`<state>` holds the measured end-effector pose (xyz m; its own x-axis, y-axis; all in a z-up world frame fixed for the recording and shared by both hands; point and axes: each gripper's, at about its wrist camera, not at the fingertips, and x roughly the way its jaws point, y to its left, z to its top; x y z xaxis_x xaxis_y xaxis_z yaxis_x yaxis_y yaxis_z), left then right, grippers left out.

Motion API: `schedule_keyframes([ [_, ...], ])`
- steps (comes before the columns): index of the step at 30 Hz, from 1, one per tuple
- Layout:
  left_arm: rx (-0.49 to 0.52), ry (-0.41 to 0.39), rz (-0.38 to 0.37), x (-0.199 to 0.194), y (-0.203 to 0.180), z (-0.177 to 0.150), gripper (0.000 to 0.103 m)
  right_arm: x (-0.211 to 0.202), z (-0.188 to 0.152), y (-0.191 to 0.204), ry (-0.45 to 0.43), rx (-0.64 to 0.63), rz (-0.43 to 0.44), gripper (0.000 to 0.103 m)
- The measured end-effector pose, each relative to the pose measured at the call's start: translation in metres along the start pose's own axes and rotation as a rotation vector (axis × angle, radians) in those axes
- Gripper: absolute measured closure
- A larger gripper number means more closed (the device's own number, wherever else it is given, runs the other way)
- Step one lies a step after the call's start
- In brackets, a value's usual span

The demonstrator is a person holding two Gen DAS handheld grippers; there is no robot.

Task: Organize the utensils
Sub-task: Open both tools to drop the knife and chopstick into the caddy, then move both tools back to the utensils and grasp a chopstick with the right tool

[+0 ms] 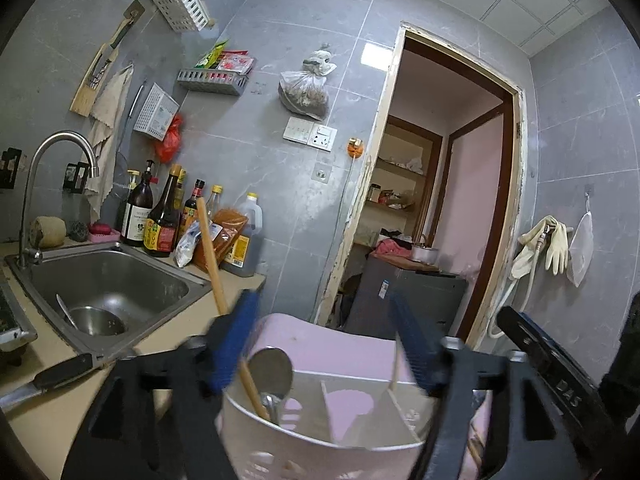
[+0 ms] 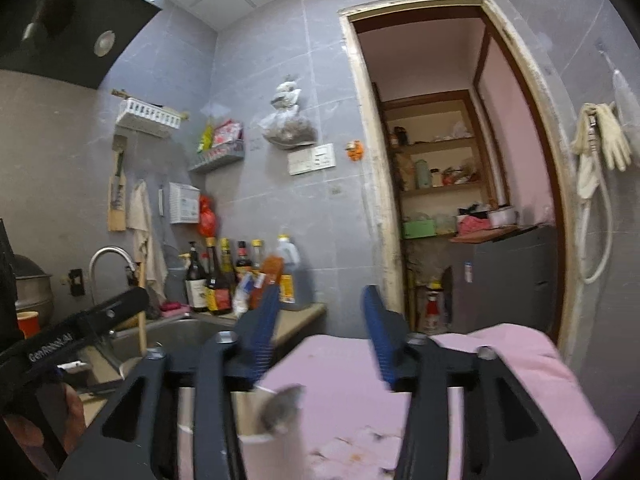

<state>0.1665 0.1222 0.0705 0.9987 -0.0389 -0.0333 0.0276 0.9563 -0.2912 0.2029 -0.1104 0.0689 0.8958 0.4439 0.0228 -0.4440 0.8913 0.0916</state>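
Two grippers are up over a pink utensil holder (image 1: 320,436) that has white walls splitting it into parts. The left gripper (image 1: 320,344) has its blue fingers (image 1: 234,344) wide apart, one on each side of the holder, and they hold nothing. A wooden stick (image 1: 212,256) stands tilted in the left part of the holder, just beside the left finger; I cannot tell if they touch. A metal spoon (image 1: 270,368) stands in that same part with its round end up.

The right gripper (image 2: 320,340) is also wide open and holds nothing. Its fingers (image 2: 376,332) sit above the holder's pink back. The spoon's round end shows blurry below them.

Past the holder is a steel sink (image 1: 108,280) with a bowl (image 1: 96,320) in it and a tap (image 1: 48,184) over it. Bottles (image 1: 160,216) stand on the worktop (image 1: 48,408) behind the sink. A knife (image 1: 44,380) lies on the worktop near the sink's front edge.
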Motion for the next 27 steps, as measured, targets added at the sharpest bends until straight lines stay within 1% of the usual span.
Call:
schedule_keyframes([
  [1,-0.004,-0.001,-0.002,-0.002,-0.004,0.000,0.019,-0.006,0.001,-0.005,0.000,0.002,-0.021,0.043],
  [2,-0.004,-0.001,-0.004,-0.003,-0.008,-0.001,0.011,-0.012,0.003,-0.011,-0.001,0.005,-0.040,0.033],
  [3,0.000,0.000,-0.002,-0.006,-0.014,-0.001,0.007,-0.021,0.004,-0.018,-0.003,0.012,-0.058,0.028],
  [4,0.006,0.000,-0.002,-0.008,-0.019,-0.002,0.006,-0.026,0.005,-0.023,-0.002,0.015,-0.071,0.026],
  [6,0.023,0.012,-0.008,-0.011,-0.030,-0.005,0.003,-0.040,0.007,-0.034,-0.002,0.017,-0.109,0.017],
  [7,0.033,0.024,-0.015,-0.012,-0.036,-0.007,0.003,-0.044,0.007,-0.038,-0.005,0.016,-0.120,0.015],
  [9,0.049,0.050,-0.036,-0.014,-0.047,-0.013,0.002,-0.058,0.009,-0.047,-0.014,0.014,-0.142,0.006],
  [11,0.058,0.076,-0.057,-0.016,-0.056,-0.018,0.002,-0.072,0.010,-0.056,-0.020,0.008,-0.160,0.000],
  [14,0.074,0.116,-0.097,-0.021,-0.073,-0.028,0.002,-0.087,0.012,-0.065,-0.012,-0.007,-0.171,0.000],
  [20,0.143,0.246,-0.170,-0.021,-0.108,-0.053,0.002,-0.108,0.011,-0.081,0.054,-0.062,-0.183,0.000],
  [24,0.179,0.351,-0.209,-0.013,-0.125,-0.070,0.002,-0.118,0.005,-0.096,0.129,-0.078,-0.201,0.000],
  [27,0.208,0.414,-0.216,-0.007,-0.137,-0.080,0.002,-0.121,-0.002,-0.104,0.210,-0.093,-0.215,0.000],
])
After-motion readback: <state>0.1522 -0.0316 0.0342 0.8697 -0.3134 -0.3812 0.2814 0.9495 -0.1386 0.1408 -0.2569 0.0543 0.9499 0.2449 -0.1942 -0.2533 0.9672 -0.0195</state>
